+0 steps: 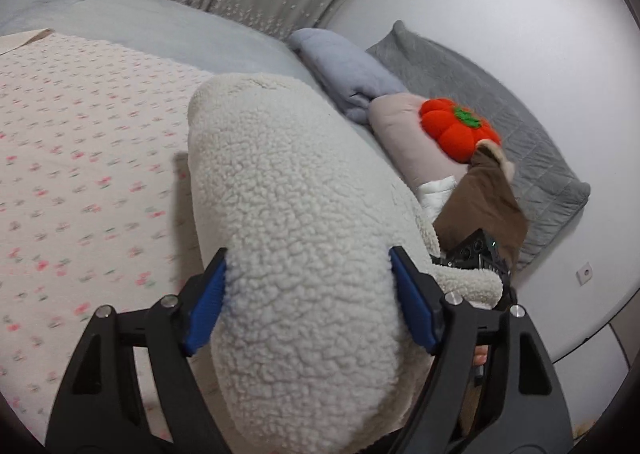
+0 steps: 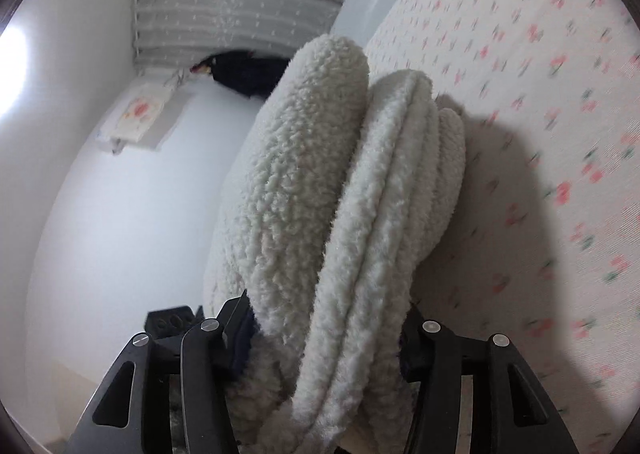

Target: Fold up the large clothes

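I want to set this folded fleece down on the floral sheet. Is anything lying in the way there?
Nothing visible. Both the left gripper and right gripper clamp the folded fleece, and the floral sheet beside it shows no objects. The orange plush sits off among the pillows.

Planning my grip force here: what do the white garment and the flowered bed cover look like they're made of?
White garment: looks like sherpa-type fleece, matte, with a curly nubby pile; thick stacked layers show in the right wrist view, clamped in the left gripper and right gripper. Flowered bed cover: thin, flat woven cloth, probably cotton, with a printed pattern; blur hides the weave.
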{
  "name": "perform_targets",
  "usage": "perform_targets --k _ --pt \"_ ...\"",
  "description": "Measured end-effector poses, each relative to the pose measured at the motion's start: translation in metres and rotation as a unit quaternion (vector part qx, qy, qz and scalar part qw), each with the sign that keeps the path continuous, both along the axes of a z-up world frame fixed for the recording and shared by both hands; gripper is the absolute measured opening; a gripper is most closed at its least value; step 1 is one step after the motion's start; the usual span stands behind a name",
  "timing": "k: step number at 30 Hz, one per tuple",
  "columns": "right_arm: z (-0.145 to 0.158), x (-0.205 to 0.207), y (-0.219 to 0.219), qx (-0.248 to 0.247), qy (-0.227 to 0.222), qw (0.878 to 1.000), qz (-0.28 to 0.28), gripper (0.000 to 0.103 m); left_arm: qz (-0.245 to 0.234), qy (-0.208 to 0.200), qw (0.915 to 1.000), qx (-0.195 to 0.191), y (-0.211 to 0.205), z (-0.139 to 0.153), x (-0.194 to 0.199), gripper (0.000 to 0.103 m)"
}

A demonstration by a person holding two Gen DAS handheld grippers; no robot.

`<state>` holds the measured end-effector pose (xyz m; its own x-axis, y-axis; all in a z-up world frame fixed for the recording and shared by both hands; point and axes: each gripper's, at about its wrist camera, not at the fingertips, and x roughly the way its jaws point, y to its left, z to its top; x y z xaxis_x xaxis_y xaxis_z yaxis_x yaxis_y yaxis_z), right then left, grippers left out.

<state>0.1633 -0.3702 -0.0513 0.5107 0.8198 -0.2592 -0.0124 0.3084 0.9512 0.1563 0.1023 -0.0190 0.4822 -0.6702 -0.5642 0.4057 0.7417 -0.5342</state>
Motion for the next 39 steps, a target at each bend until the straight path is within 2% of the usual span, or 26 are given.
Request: perform_targets --k 2,3,4,6,8,11,13,14,17,19,20,21,22,23,24,25,27,28,31,32,34,39 --pt "-0.011 0.011 0.024 -0.03 0.028 0.999 0.016 0.066 0.012 0.021 0.9979 0.06 0.008 -0.022 -0.004 0.081" --pt "-0.018 0.012 0.035 -0.062 0.055 0.996 0.017 0.075 0.014 0.026 0.9959 0.086 0.008 -0.034 -0.006 0.081" --pt "-0.022 0.012 0.045 -0.093 0.072 0.993 0.021 0.084 0.018 0.014 0.9957 0.09 0.009 -0.04 -0.011 0.083" --pt "-0.021 0.01 0.054 -0.102 0.071 0.992 0.022 0.085 0.019 0.003 0.9975 0.068 0.016 -0.04 -0.018 0.083" --pt "-0.004 0.003 0.047 -0.117 0.064 0.991 0.003 0.085 0.028 0.001 0.9979 0.059 0.019 -0.031 -0.021 0.083" --pt "0.031 -0.016 0.029 -0.139 0.032 0.988 -0.059 0.085 0.032 -0.045 0.9945 0.089 0.018 -0.013 -0.032 0.083" --pt "0.063 -0.038 0.017 -0.155 -0.014 0.984 -0.093 0.074 0.029 -0.08 0.9912 0.101 0.015 0.001 -0.039 0.083" --pt "0.079 -0.048 0.019 -0.166 -0.037 0.981 -0.093 0.07 0.029 -0.097 0.9894 0.104 0.014 0.008 -0.041 0.083" --pt "0.116 -0.071 0.044 -0.222 -0.093 0.967 -0.078 0.055 0.016 -0.12 0.9892 0.083 0.01 0.023 -0.037 0.083" --pt "0.136 -0.077 0.074 -0.268 -0.133 0.953 -0.047 0.039 0.002 -0.121 0.9903 0.069 0.002 0.023 -0.033 0.076" --pt "0.141 -0.079 0.088 -0.287 -0.152 0.945 -0.029 0.035 -0.005 -0.121 0.9903 0.067 0.0 0.022 -0.033 0.074" --pt "0.144 -0.084 0.101 -0.311 -0.174 0.934 -0.013 0.027 -0.014 -0.122 0.9902 0.067 -0.004 0.02 -0.033 0.066" --pt "0.147 -0.086 0.118 -0.345 -0.195 0.918 0.0 0.02 -0.029 -0.121 0.99 0.067 -0.01 0.015 -0.032 0.059" --pt "0.143 -0.089 0.129 -0.376 -0.204 0.904 0.011 0.017 -0.04 -0.118 0.9899 0.068 -0.014 0.011 -0.033 0.057" --pt "0.138 -0.104 0.137 -0.392 -0.2 0.898 0.021 0.013 -0.051 -0.112 0.9898 0.072 -0.017 0.004 -0.033 0.053" --pt "0.129 -0.101 0.139 -0.405 -0.183 0.895 0.026 0.006 -0.065 -0.103 0.9896 0.075 -0.019 -0.005 -0.032 0.051" --pt "0.1 -0.099 0.126 -0.423 -0.122 0.898 0.017 0.003 -0.083 -0.102 0.9886 0.074 -0.018 -0.017 -0.036 0.046" --pt "0.08 -0.099 0.116 -0.433 -0.083 0.898 0.011 0.0 -0.093 -0.096 0.989 0.065 -0.016 -0.023 -0.037 0.038" --pt "0.034 -0.106 0.102 -0.396 -0.025 0.917 0.034 0.0 -0.107 -0.068 0.9918 0.018 -0.007 -0.031 -0.037 0.034" --pt "0.03 -0.113 0.105 -0.399 -0.024 0.916 0.041 0.0 -0.103 -0.064 0.9925 0.01 -0.004 -0.03 -0.036 0.034" --pt "0.041 -0.121 0.108 -0.411 -0.042 0.91 0.042 0.0 -0.095 -0.066 0.9932 0.013 -0.002 -0.024 -0.036 0.034" --pt "0.075 -0.126 0.092 -0.373 -0.084 0.924 0.02 0.006 -0.092 -0.085 0.9919 0.025 -0.002 -0.006 -0.04 0.037"
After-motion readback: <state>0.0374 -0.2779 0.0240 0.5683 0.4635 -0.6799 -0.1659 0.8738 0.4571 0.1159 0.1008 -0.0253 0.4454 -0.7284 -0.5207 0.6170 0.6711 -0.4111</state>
